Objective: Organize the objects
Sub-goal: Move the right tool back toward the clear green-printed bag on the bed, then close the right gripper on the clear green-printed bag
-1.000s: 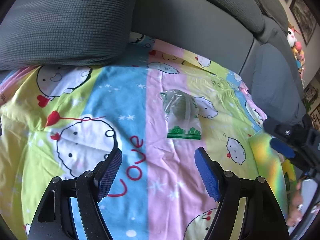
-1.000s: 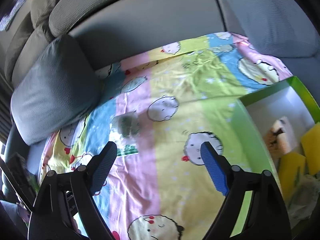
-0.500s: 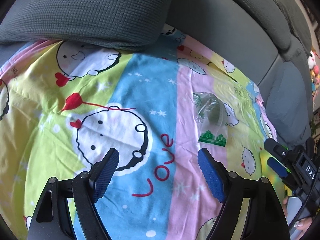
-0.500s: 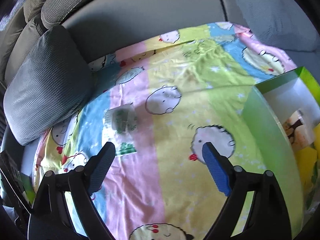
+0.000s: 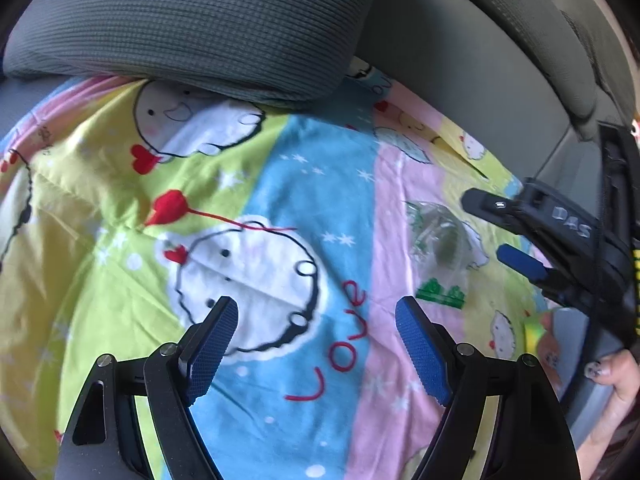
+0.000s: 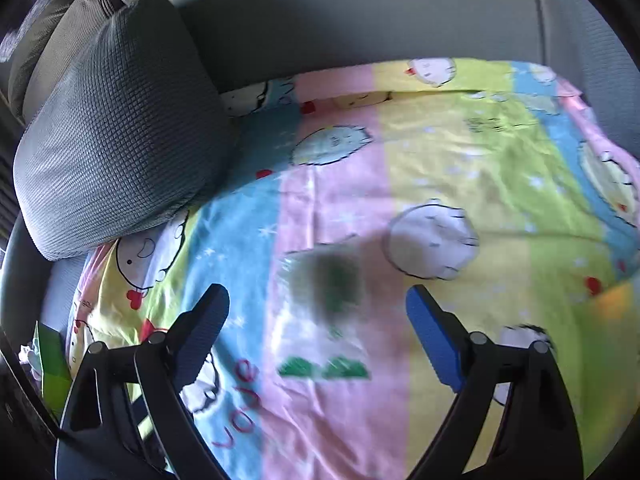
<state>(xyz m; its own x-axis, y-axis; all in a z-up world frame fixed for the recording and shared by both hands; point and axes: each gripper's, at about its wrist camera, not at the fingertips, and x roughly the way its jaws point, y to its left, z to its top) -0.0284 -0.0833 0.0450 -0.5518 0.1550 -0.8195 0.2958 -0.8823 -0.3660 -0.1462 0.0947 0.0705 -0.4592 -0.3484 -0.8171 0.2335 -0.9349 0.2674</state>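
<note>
A clear plastic bag [image 5: 438, 248] with a green printed strip lies flat on the pink stripe of the cartoon bedsheet [image 5: 312, 184]. In the right wrist view the bag [image 6: 324, 300] is blurred and sits just ahead of and between my right gripper's [image 6: 318, 320] open fingers. My left gripper [image 5: 316, 332] is open and empty, low over the sheet, with the bag off to its right. The right gripper [image 5: 516, 236] also shows at the right edge of the left wrist view, close beside the bag.
A grey textured cushion [image 5: 192, 24] rests against the grey sofa back [image 5: 460, 52] at the far side of the sheet. A green box edge [image 6: 50, 364] shows at the far left of the right wrist view. A hand [image 5: 608, 376] holds the right gripper.
The right gripper has moved left and closer to the bag, so the open box of items has left its view. The left gripper has swung left, so the bag now lies at its right.
</note>
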